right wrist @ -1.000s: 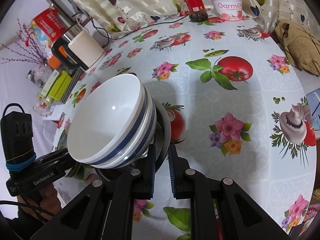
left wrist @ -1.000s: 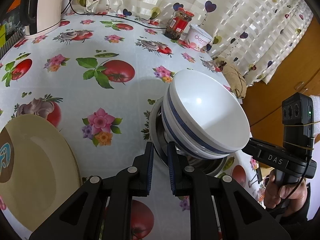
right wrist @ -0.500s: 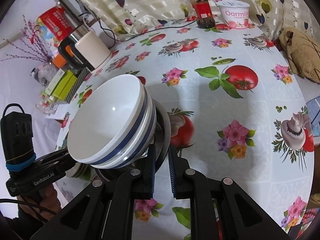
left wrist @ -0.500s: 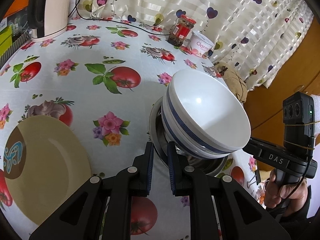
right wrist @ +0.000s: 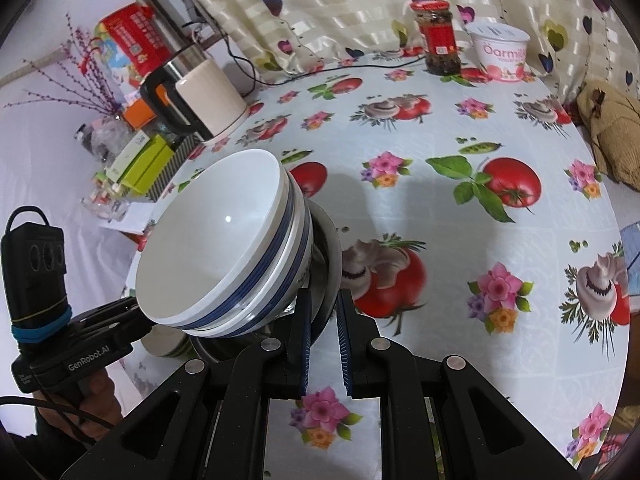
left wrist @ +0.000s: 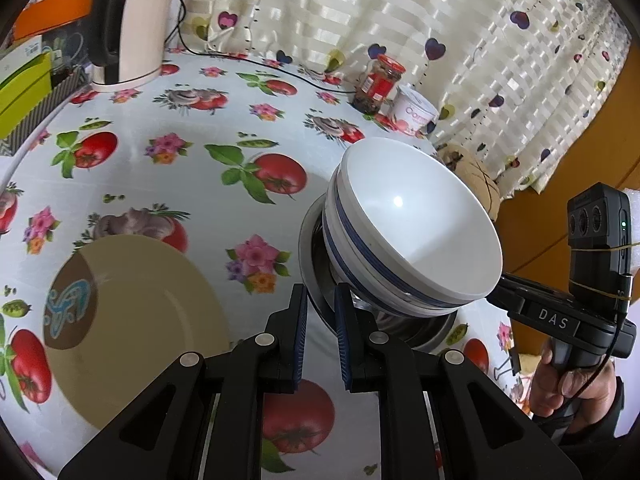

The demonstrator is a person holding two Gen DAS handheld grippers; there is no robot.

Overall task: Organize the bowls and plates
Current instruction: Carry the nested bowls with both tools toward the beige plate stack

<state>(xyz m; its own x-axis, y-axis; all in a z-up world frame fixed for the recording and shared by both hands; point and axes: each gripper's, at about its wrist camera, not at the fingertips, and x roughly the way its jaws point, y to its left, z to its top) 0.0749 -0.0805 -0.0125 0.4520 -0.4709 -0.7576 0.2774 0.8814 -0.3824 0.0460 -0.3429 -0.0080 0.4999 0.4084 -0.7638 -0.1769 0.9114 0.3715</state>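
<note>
A stack of white bowls with blue bands (left wrist: 416, 232) sits in a steel bowl (left wrist: 316, 264). Both are held above the table. My left gripper (left wrist: 320, 300) is shut on the steel bowl's rim on one side. My right gripper (right wrist: 322, 300) is shut on the rim on the opposite side; the stack (right wrist: 224, 248) and steel bowl (right wrist: 330, 256) also show there. A beige plate (left wrist: 132, 328) with a brown and blue mark lies on the tablecloth, below and left of the left gripper. Its edge (right wrist: 164, 342) peeks under the stack in the right wrist view.
A kettle (left wrist: 132, 24) stands at the back left, with green boxes (right wrist: 148, 164) beside it. A red-lidded jar (right wrist: 438, 36) and a yogurt tub (right wrist: 502, 52) stand at the back by the curtain. A tan cloth bundle (right wrist: 612, 128) lies at the table's right edge.
Both grippers have lifted the steel bowl with the stacked bowls higher above the table. More of the table and plate shows below. The grips have not changed.
</note>
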